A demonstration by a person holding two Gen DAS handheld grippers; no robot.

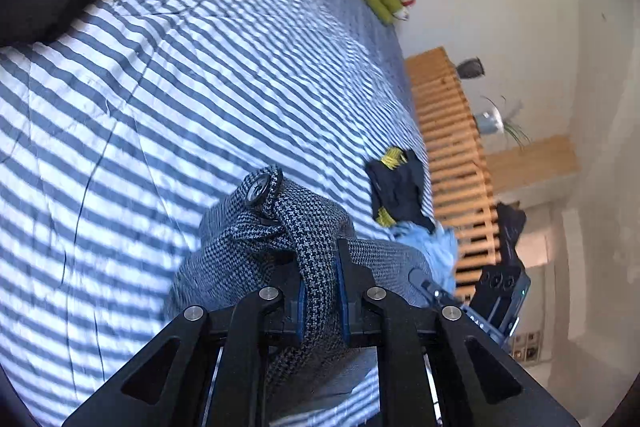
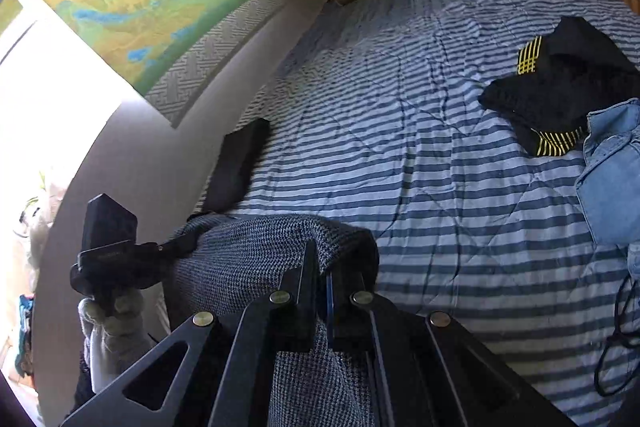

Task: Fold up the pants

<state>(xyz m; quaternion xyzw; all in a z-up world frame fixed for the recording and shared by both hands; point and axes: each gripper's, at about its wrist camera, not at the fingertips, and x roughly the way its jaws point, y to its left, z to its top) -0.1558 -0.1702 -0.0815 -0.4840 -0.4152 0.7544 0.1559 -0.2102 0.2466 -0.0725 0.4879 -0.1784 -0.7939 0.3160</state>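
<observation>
Ahead of both tongs and below them spreads the striped bedspread [image 2: 420, 187], and on it nothing of the pants [image 1: 256, 255] lies flat that either view shows: the grey houndstooth cloth is bunched up at the tongs themselves. The waistband appears to run crosswise from one hand to the other, so the long axis of the pants hangs down behind and beneath the tongs, out of sight; how far the legs trail I cannot tell. The left gripper [image 1: 320, 291] is pressed together on a thick twist of the band just behind the button [image 1: 259, 188]. The right gripper [image 2: 320, 279] pinches a thinner fold, its jaws nearly meeting. Neither hand is nearer; both already hold cloth. Laying it out, I judge, means carrying the band forward over the open stripes.
</observation>
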